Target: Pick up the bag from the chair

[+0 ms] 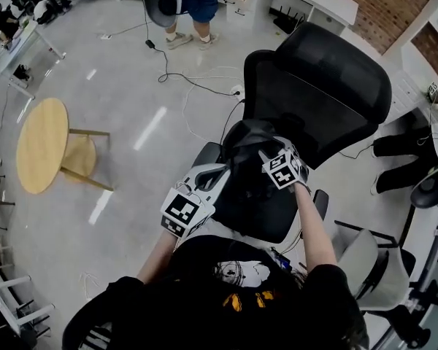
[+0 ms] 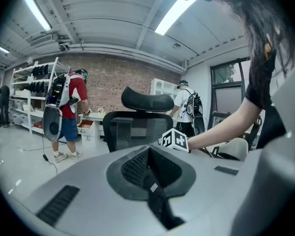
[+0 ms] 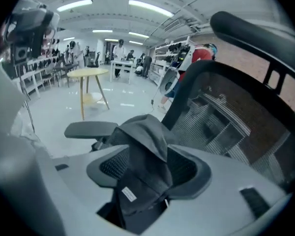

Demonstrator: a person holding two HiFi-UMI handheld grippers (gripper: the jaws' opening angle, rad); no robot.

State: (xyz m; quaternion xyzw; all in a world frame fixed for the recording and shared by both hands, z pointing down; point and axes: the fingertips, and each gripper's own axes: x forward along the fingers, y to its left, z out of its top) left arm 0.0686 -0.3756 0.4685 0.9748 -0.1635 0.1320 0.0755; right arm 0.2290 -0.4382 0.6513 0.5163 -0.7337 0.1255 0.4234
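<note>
Soft crumpled black fabric bag (image 3: 142, 132) pinched tight in right gripper (image 3: 142, 181), its thin flat strap (image 2: 160, 203) clamped in left gripper (image 2: 151, 178), mesh-backed chair (image 1: 328, 93) just beyond.

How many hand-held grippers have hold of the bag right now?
2. The left hand-held gripper is shut on its strap; the right hand-held gripper is shut on the bag fabric.

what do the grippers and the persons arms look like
The left gripper and right gripper both have smooth pale grey shells with dark mesh-textured pads set in a recess. Each carries a white cube with black square markers. The person wears a black short-sleeved top with a white and yellow print; the forearms are bare.
</note>
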